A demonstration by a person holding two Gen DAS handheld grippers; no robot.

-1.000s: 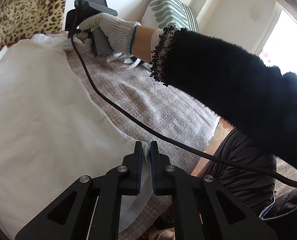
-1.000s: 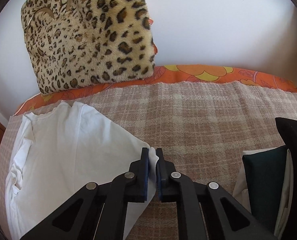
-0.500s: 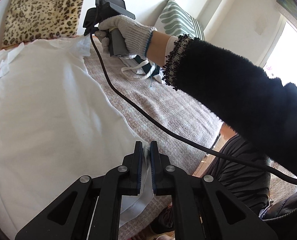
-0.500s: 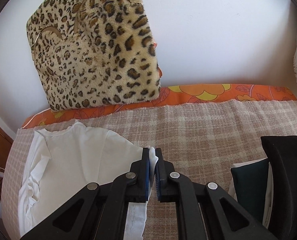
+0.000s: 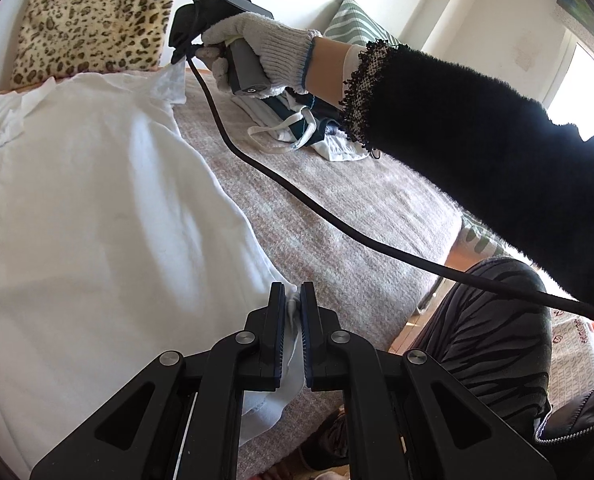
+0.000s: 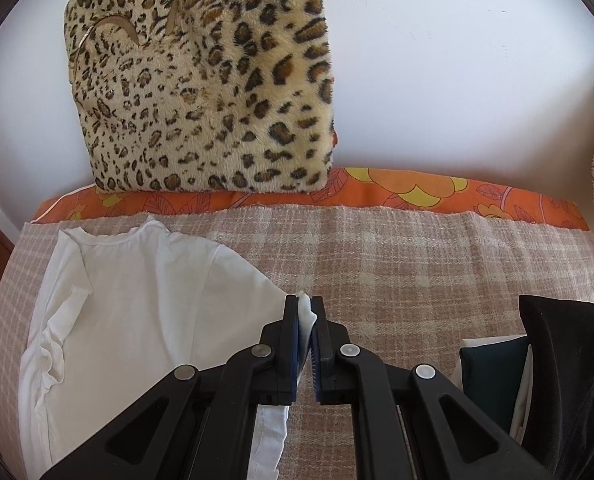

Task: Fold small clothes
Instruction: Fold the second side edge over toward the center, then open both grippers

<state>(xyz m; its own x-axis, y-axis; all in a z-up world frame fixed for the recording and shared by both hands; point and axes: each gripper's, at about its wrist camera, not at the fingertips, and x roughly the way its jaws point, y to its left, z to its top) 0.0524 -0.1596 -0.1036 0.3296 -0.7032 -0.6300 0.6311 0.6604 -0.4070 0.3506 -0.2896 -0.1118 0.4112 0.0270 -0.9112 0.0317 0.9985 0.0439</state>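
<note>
Since a second ago I've lifted both pinched edges, and the white shirt point(image 5: 97, 200) has slid toward the leopard cushion point(image 5: 93, 20). Left wrist view: my left gripper point(image 5: 293, 300) is clamped narrow on the shirt's near right edge; the right hand point(image 5: 257, 48) holds the far edge up. The thin cloth could slip out if I pull unevenly. Right wrist view: my right gripper point(image 6: 305, 312) pinches a small tuft; the shirt point(image 6: 137, 292) lies left on the plaid blanket point(image 6: 417, 264). So little cloth may tear free, leaving a skewed fold.
</note>
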